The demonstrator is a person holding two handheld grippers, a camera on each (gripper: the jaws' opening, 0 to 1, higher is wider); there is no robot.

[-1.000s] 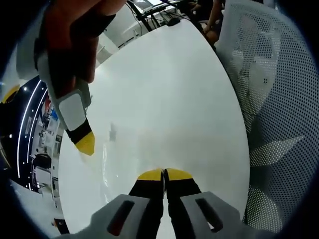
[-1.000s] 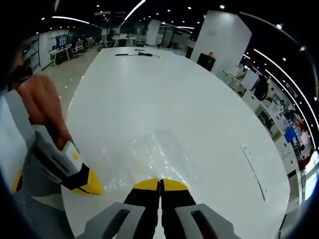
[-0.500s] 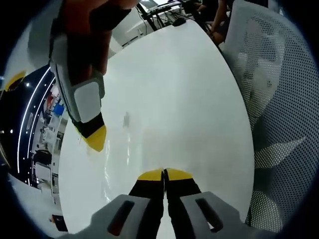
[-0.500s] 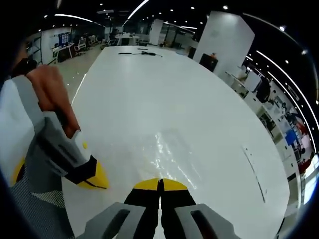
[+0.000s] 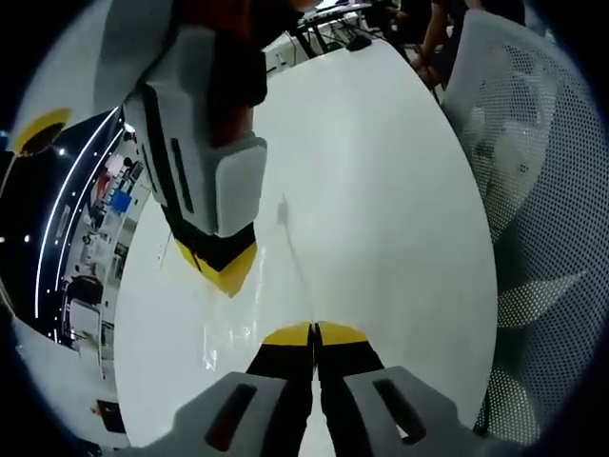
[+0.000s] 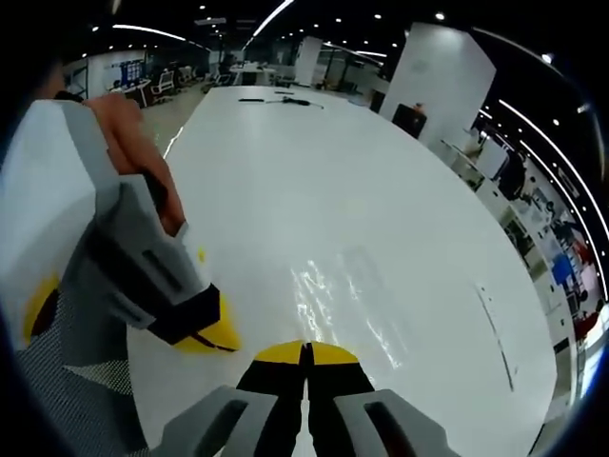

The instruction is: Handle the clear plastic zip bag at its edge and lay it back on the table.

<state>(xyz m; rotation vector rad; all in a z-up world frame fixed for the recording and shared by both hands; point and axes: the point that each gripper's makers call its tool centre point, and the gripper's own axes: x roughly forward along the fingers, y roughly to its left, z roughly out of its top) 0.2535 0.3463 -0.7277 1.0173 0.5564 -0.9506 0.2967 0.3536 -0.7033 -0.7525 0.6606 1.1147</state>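
Note:
The clear plastic zip bag [image 6: 354, 297] lies nearly flat on the white table [image 6: 285, 162], showing only as glints and faint edges. Its near edge runs right up to my right gripper [image 6: 306, 350], whose yellow-tipped jaws are shut on that edge. My left gripper [image 6: 215, 333] comes in from the left, held by a hand, with its tip close beside the right one and just off the bag. In the left gripper view my left gripper [image 5: 313, 332] is shut. The right gripper [image 5: 225, 273] hangs close above it, over the bag [image 5: 249, 297].
A white mesh office chair [image 5: 538, 219] stands along the table's edge beside the left gripper. Dark cables and gear [image 6: 276, 99] lie at the table's far end. A thin dark line [image 6: 497, 328] marks the table to the right. Office floor surrounds the table.
The two grippers have drawn closer, each looming larger in the other's view. The bag looks flatter and more spread out than a second ago. Both stay shut.

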